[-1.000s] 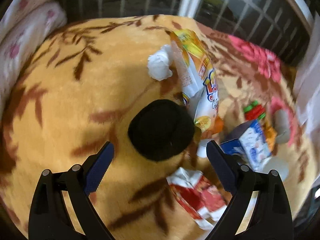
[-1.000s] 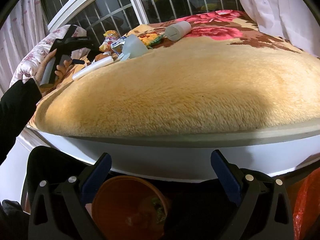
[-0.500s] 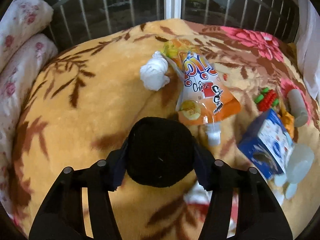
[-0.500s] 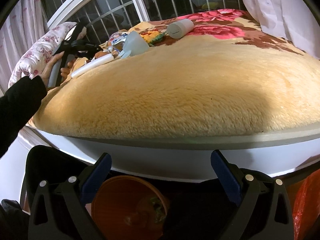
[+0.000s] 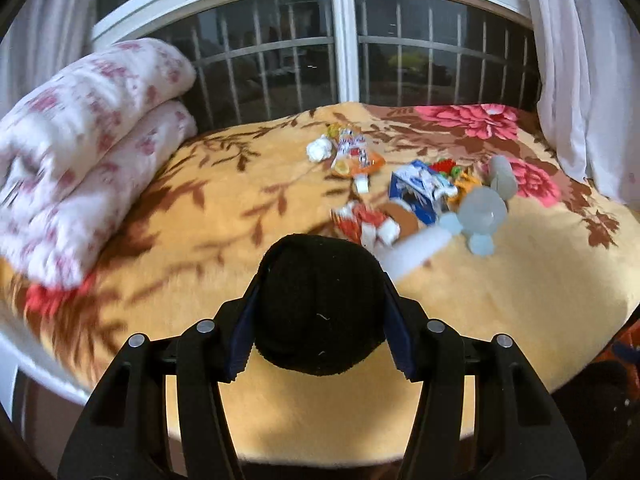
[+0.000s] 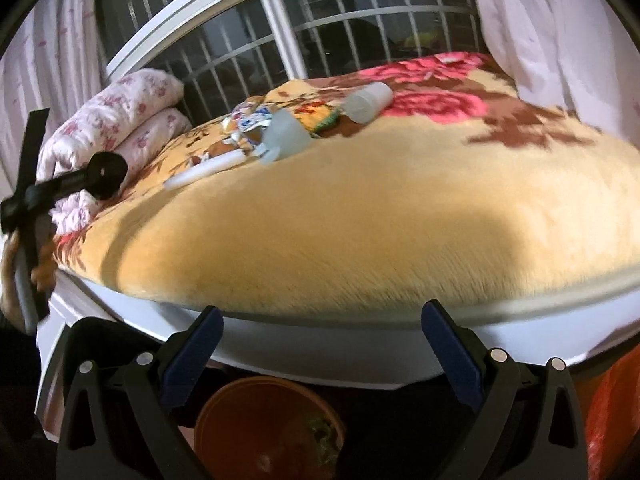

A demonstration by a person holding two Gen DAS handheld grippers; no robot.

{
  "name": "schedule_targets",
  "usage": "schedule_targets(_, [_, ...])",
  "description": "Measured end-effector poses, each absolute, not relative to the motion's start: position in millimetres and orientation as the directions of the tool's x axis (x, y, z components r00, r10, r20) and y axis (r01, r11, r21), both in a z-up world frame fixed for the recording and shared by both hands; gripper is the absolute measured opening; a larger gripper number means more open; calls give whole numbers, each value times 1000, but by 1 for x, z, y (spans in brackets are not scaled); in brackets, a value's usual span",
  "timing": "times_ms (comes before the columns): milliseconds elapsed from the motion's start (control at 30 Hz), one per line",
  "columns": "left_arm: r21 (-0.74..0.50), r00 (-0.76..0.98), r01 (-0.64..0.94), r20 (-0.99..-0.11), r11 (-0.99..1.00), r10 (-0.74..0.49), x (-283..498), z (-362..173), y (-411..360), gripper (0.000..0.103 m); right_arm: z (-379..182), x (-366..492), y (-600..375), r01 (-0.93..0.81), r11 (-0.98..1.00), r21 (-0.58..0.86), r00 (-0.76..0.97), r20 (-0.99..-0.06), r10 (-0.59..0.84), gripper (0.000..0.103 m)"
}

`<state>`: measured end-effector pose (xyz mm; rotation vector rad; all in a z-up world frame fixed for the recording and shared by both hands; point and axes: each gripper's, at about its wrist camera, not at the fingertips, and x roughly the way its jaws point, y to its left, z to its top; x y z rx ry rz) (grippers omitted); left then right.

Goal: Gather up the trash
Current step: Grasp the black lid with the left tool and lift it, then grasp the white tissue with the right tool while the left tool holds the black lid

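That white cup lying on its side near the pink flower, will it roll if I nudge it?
Probably yes. The white cup lies on its side and looks round, so a sideways nudge should roll it. It seems empty and light. The plush blanket would likely slow it soon.

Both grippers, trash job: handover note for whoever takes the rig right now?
Left gripper: fingers shut on the black round object, lifted clear of the blanket near the bed's front edge.
Right gripper: open, holding nothing, above the orange bin on the floor by the bed.
Done: black object picked up; something already lies in the bin.
Left: drop it in the bin, then clear the pile mid-bed: orange snack pouch, white wad, blue carton, red-white wrapper, clear cup, grey cylinder.
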<state>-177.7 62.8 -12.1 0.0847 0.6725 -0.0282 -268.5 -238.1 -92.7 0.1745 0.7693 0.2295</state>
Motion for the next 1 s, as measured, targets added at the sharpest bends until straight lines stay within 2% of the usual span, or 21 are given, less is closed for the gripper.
schedule_targets(200, [50, 811, 16, -584, 999, 17, -208, -16, 54, 54, -62, -245, -212, -266, 936, 229, 660, -665, 350, 98])
schedule_targets(467, [-6, 772, -26, -635, 1000, 16, -228, -34, 71, 54, -35, -169, -173, -416, 799, 435, 464, -654, 597, 98])
schedule_targets(733, [-31, 766, -44, -642, 999, 14, -230, -44, 91, 54, -30, -57, -113, -380, 703, 601, 300, -639, 709, 98])
schedule_targets(833, [-55, 768, -23, -640, 998, -18, -229, -45, 94, 54, -35, -18, -93, -334, 705, 625, 278, -650, 707, 94])
schedule_targets(933, [-62, 776, -5, -630, 998, -35, -231, -46, 93, 54, -49, 14, -83, -253, 738, 626, 257, -692, 675, 75])
schedule_targets(967, [-63, 779, -1, -626, 998, -39, -232, -45, 93, 54, -55, 23, -82, -216, 756, 618, 251, -713, 655, 71])
schedule_targets(1000, [-65, 782, 2, -622, 998, -42, -232, -45, 93, 54, -59, 29, -80, -199, 765, 612, 247, -724, 644, 71])
